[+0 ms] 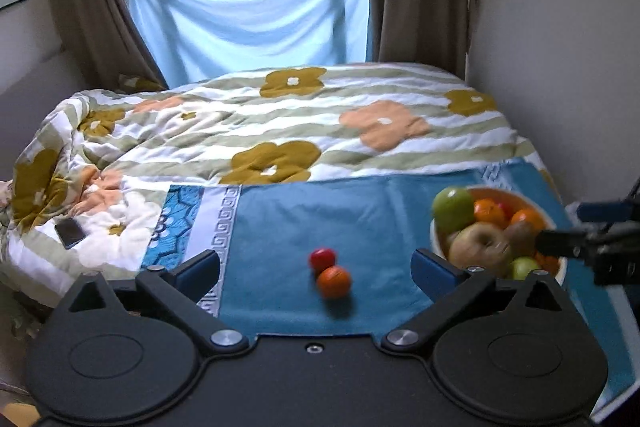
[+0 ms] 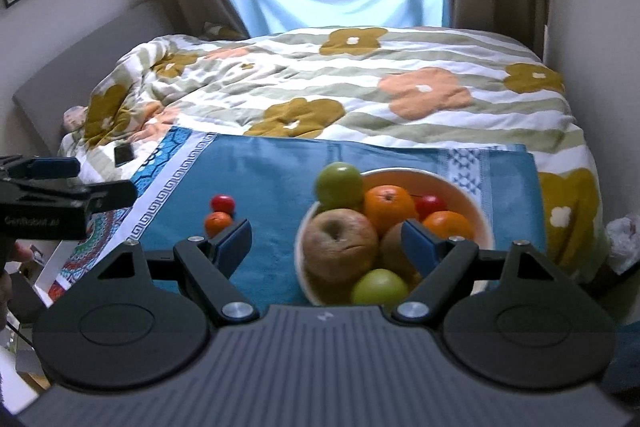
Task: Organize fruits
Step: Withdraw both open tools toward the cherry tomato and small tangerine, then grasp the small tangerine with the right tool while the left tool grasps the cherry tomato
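A small red fruit point(image 1: 322, 259) and a mandarin point(image 1: 334, 281) lie touching each other on the blue cloth point(image 1: 380, 211). My left gripper point(image 1: 316, 263) hovers above them, open, with nothing between its pads. To their right stands a white bowl point(image 2: 472, 195) heaped with a brown apple point(image 2: 342, 247), two green apples point(image 2: 339, 185), oranges point(image 2: 388, 205) and a red fruit point(image 2: 430, 205). My right gripper point(image 2: 326, 233) hangs open over the bowl's near side, touching none of the fruit. The loose red fruit point(image 2: 222, 203) and mandarin point(image 2: 218, 222) show left of its left finger.
The cloth lies on a bed with a flowered quilt point(image 1: 360, 115). A phone point(image 1: 70, 233) rests on the quilt to the left. A wall runs close along the bed's right side. A crumpled plastic bag point(image 2: 624, 239) sits at the right edge.
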A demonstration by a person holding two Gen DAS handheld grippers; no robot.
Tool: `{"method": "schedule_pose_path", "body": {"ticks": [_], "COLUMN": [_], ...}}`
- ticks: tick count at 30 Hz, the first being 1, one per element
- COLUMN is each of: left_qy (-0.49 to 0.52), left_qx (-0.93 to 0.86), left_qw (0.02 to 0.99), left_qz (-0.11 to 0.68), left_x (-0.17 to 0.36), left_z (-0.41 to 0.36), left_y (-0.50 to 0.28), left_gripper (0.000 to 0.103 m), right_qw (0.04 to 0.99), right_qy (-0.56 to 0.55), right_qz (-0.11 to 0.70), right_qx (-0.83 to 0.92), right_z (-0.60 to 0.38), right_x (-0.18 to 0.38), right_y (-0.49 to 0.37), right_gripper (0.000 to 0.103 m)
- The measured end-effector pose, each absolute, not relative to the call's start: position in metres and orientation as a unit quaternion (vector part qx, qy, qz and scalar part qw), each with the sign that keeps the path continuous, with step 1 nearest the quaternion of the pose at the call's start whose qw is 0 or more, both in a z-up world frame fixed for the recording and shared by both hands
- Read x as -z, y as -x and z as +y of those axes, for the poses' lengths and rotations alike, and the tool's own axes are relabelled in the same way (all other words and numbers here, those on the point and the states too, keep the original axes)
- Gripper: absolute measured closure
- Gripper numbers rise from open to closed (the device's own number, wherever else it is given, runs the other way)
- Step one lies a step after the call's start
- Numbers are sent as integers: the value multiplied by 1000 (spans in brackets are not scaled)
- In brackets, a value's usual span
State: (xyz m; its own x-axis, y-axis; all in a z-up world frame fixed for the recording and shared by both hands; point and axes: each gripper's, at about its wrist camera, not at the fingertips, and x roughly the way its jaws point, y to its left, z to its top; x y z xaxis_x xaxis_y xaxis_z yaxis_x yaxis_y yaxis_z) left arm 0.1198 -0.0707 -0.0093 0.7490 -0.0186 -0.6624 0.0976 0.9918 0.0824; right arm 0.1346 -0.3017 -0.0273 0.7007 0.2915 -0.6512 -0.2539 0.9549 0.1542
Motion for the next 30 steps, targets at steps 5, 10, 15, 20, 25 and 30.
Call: {"method": "schedule_pose_path", "body": {"ticks": [5, 10, 15, 20, 25, 30], "left_qy": [-61, -70, -69, -66, -79, -76], "left_qx": [42, 49, 76, 107, 133, 148], "left_qw": [924, 914, 902, 892, 882, 877], "left_qz": [374, 397, 419, 434, 445, 450], "left_x": [17, 32, 56, 81, 105, 118], "left_z": [-34, 2, 28, 46, 51, 56], "left_y": [-129, -148, -176, -206, -229, -243], "left_gripper": [0, 0, 0, 0, 1, 2], "right_qw": [916, 909, 902, 897, 894, 893], "right_qy": [-25, -20, -15, -15, -8, 0], "right_qz": [374, 395, 412, 423, 431, 433], "right_qx": [-141, -135, -130, -127, -124, -127], "right_z": [-275, -244, -207, -173, -144, -122], "right_x": [33, 46, 66, 91, 116, 135], "right_y": [-132, -135, -148, -169, -192, -209], "right_gripper": [6, 6, 6, 8, 10, 14]}}
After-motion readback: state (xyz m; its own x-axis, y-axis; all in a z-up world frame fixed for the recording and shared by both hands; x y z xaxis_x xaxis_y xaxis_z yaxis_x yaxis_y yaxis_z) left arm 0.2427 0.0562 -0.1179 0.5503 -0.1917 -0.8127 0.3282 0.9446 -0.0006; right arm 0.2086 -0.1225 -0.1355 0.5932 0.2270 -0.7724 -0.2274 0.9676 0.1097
